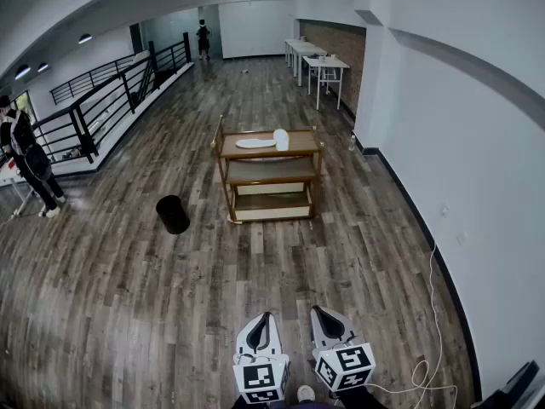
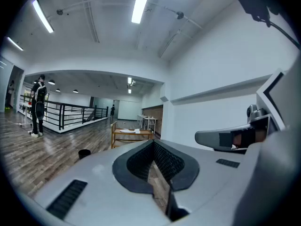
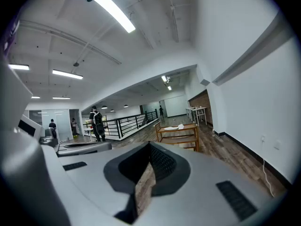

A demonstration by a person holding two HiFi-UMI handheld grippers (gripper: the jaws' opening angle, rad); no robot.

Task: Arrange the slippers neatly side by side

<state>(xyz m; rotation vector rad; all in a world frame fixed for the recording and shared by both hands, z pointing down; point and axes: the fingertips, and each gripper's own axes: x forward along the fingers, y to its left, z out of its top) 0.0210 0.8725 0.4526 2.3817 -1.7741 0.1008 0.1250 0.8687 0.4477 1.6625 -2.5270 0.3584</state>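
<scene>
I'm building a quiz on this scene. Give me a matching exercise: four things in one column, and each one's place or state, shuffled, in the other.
1. slippers
2. bin
3. white tables
4. right gripper

A. on the floor, left of the cart
B. farthest back in the room
C. shut, empty
D. on the cart's top shelf

Pairs: 1-D, 2-A, 3-B, 4-C

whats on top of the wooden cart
A flat white slipper lies at the left of the cart top, and a second slipper sits to its right, apart from it. The top covers the back of the shelves underneath, so that part cannot be seen.
</scene>
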